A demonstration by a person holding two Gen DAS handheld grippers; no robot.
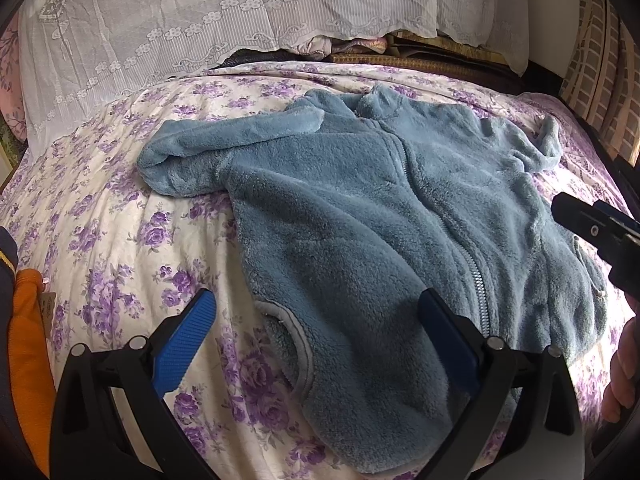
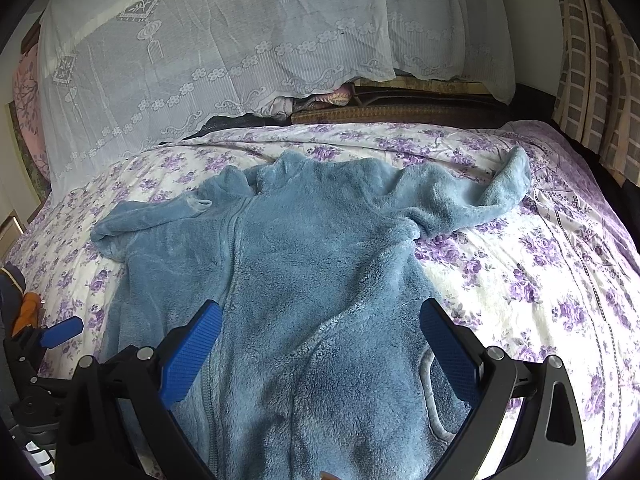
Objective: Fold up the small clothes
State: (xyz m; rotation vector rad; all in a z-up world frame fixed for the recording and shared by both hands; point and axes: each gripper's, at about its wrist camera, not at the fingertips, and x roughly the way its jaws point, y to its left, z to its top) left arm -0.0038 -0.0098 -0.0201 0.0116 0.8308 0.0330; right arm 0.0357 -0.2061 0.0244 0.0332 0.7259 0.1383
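Far left: orange cloth (image 1: 28,360) at the bed's edge. Next, left gripper (image 1: 316,316), jaws spread wide, empty, poised over the lower left hem. Centre: blue fleece jacket (image 1: 360,216) spread front-up, zipped, on the floral bedspread (image 1: 112,240); near sleeve doubled back on itself, far sleeve crumpled outward. Right gripper (image 2: 320,324), jaws likewise parted, empty, above the jacket's lower front. Behind: lace cover (image 2: 200,60).
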